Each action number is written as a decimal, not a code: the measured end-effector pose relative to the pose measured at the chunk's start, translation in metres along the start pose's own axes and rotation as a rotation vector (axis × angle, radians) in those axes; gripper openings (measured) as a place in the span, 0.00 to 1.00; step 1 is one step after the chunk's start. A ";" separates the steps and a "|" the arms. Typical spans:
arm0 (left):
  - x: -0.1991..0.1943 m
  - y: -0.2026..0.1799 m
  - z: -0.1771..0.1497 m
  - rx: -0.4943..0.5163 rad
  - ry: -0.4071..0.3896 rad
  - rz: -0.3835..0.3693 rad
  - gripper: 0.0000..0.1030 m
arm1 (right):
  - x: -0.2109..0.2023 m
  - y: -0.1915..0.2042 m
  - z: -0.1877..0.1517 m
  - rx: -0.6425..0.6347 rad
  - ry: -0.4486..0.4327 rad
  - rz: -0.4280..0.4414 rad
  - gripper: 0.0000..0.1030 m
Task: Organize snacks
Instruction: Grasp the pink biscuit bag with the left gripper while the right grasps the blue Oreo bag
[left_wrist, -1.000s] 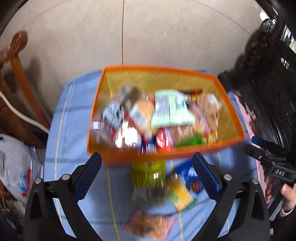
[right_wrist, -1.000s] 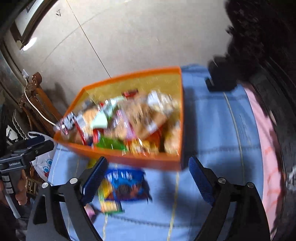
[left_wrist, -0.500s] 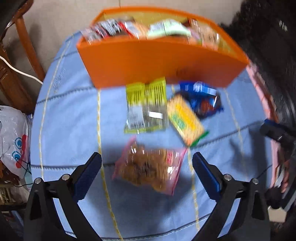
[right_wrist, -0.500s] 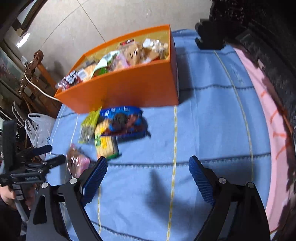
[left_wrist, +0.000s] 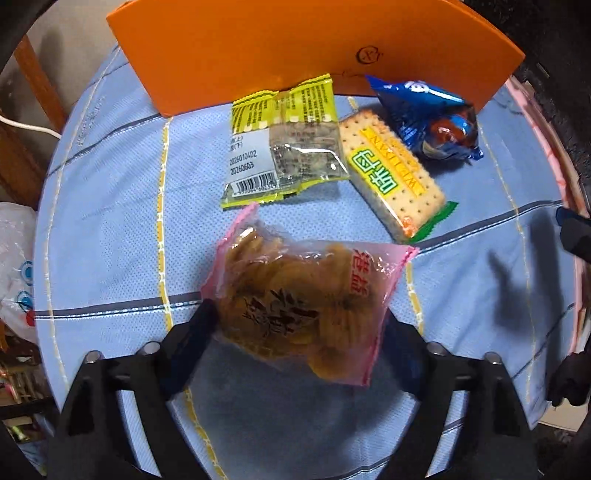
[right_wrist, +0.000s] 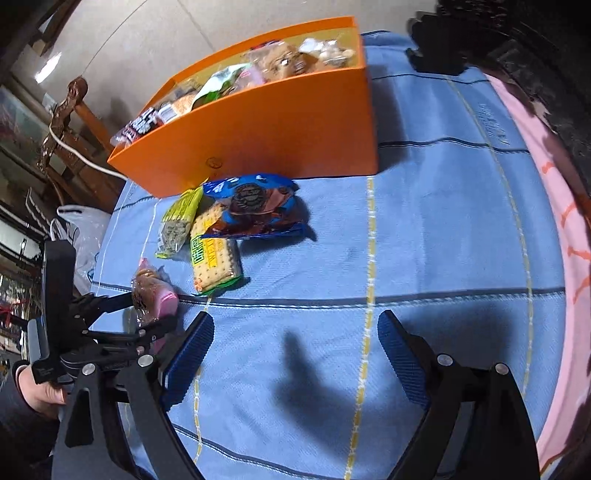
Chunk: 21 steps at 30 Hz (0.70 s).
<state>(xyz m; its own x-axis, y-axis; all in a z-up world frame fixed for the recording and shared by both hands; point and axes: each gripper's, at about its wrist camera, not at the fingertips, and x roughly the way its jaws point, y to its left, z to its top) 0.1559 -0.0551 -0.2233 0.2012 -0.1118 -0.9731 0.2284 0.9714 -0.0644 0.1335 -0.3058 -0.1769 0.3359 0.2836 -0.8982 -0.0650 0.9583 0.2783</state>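
Observation:
A pink bag of brown chips (left_wrist: 303, 299) lies on the blue tablecloth (left_wrist: 110, 206). My left gripper (left_wrist: 299, 325) points down over it and its jaws are closing, one finger at each side edge of the bag, without squeezing it. From the right wrist view the same bag (right_wrist: 151, 291) sits between the left gripper's (right_wrist: 151, 308) fingers. Beyond it lie a yellow-green packet (left_wrist: 280, 147), a cracker pack (left_wrist: 391, 173) and a blue cookie pack (left_wrist: 428, 118). The orange box (right_wrist: 277, 136) behind them holds several snacks. My right gripper (right_wrist: 295, 321) hangs open over bare cloth.
A white plastic bag (right_wrist: 77, 225) and a wooden chair (right_wrist: 62, 122) with a white cord stand off the table's left side. Pink cloth (right_wrist: 554, 221) lines the right edge, with dark carved furniture (right_wrist: 480, 37) behind it. A person's hand (right_wrist: 40, 391) holds the left gripper.
The left gripper has dropped from above the box to the pink bag, and its jaws have narrowed around it. The right gripper has sunk toward the cloth, still wide.

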 end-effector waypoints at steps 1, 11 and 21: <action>-0.001 0.003 0.000 0.000 -0.003 -0.020 0.75 | 0.004 0.004 0.003 -0.012 0.005 0.002 0.88; -0.002 0.022 -0.007 -0.009 -0.020 -0.067 0.76 | 0.051 0.056 0.067 -0.146 -0.011 -0.010 0.88; 0.000 0.031 0.004 -0.027 -0.004 -0.086 0.76 | 0.096 0.066 0.085 -0.253 0.057 -0.156 0.61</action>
<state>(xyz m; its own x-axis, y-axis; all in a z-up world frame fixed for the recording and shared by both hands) 0.1669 -0.0261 -0.2239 0.1862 -0.1957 -0.9628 0.2190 0.9636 -0.1535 0.2408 -0.2186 -0.2156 0.3076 0.1267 -0.9430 -0.2508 0.9669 0.0481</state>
